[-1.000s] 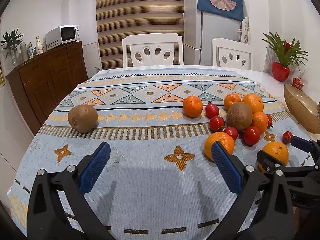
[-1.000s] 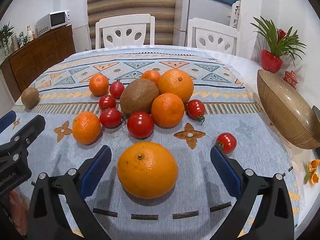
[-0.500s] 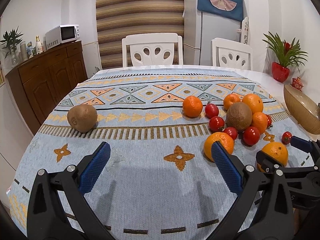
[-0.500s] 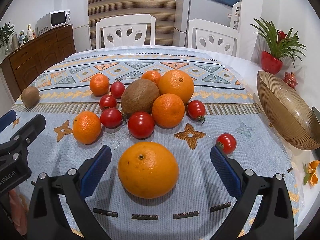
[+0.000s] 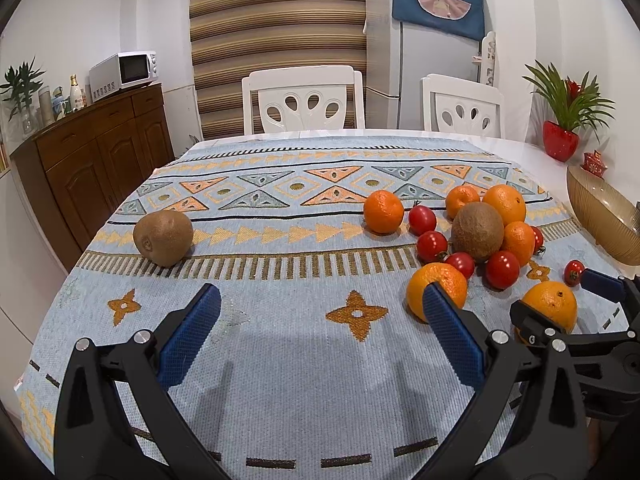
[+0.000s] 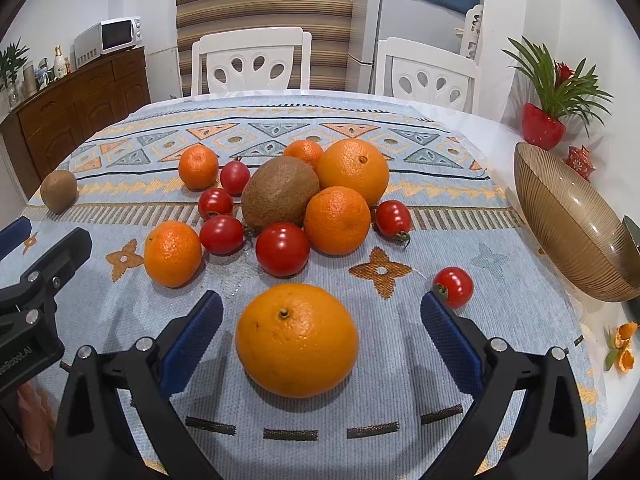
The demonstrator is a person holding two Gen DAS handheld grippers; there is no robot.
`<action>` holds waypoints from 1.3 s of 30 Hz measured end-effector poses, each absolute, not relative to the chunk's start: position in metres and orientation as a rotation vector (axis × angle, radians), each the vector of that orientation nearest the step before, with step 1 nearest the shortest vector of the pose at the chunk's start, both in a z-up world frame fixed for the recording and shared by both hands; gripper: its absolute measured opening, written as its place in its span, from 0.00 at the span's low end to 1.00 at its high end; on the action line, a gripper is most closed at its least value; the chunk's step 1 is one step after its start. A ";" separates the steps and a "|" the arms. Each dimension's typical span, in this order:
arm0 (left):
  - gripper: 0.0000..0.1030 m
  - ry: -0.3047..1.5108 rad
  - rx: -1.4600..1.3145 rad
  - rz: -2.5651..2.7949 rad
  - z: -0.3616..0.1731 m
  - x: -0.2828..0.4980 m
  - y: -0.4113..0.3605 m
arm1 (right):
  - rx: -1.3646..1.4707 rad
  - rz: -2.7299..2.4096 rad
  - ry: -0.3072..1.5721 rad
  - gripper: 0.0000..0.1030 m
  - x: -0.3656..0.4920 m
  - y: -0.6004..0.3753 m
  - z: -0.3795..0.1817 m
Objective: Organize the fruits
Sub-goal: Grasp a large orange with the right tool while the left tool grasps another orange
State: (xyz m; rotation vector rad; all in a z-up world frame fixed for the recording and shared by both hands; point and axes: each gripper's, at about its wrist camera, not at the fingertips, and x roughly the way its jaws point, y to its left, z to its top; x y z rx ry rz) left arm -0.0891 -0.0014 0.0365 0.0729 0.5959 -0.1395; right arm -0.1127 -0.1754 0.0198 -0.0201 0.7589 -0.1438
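Observation:
A big orange (image 6: 297, 340) rests on the patterned tablecloth (image 6: 400, 360) between the fingers of my right gripper (image 6: 320, 304), which is open, its blue pads clear of the fruit on both sides. Behind it lies a cluster: a kiwi (image 6: 280, 198), several oranges such as the biggest one (image 6: 354, 170), and several tomatoes, one of them (image 6: 282, 249) nearest. A lone tomato (image 6: 453, 287) sits by the right fingertip. My left gripper (image 5: 319, 300) is open over bare cloth. Another kiwi (image 5: 163, 237) lies alone far to its left.
A ribbed amber bowl (image 6: 568, 224) stands at the table's right edge, with orange peel (image 6: 622, 346) near it. A red potted plant (image 5: 560, 146) sits at the back right corner. Two white chairs (image 5: 304, 100) face the far side; a wooden sideboard (image 5: 100, 160) is left.

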 end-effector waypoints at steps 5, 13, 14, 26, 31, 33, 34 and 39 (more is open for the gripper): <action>0.97 0.597 0.078 -0.144 0.036 -0.090 -0.003 | -0.021 -0.147 0.760 0.95 -0.113 -0.174 0.019; 0.96 0.754 -0.013 -0.318 0.038 -0.071 0.011 | 0.018 -0.112 0.791 0.95 -0.114 -0.184 0.020; 0.95 0.786 -0.050 -0.363 0.040 -0.067 0.017 | 0.036 -0.087 0.806 0.95 -0.116 -0.192 0.021; 0.70 1.033 0.022 -0.652 0.023 -0.023 -0.022 | 0.103 0.129 0.882 0.87 -0.128 -0.217 0.025; 0.59 1.041 0.038 -0.664 0.013 -0.018 -0.038 | 0.090 0.179 0.886 0.82 -0.135 -0.210 0.024; 0.52 1.050 0.044 -0.666 0.010 -0.014 -0.044 | 0.052 0.193 0.883 0.74 -0.133 -0.201 0.025; 0.50 1.049 0.052 -0.660 0.010 -0.013 -0.047 | 0.044 0.201 0.889 0.67 -0.131 -0.197 0.024; 0.43 1.025 0.093 -0.614 0.013 -0.015 -0.055 | -0.002 0.173 0.892 0.56 -0.125 -0.190 0.021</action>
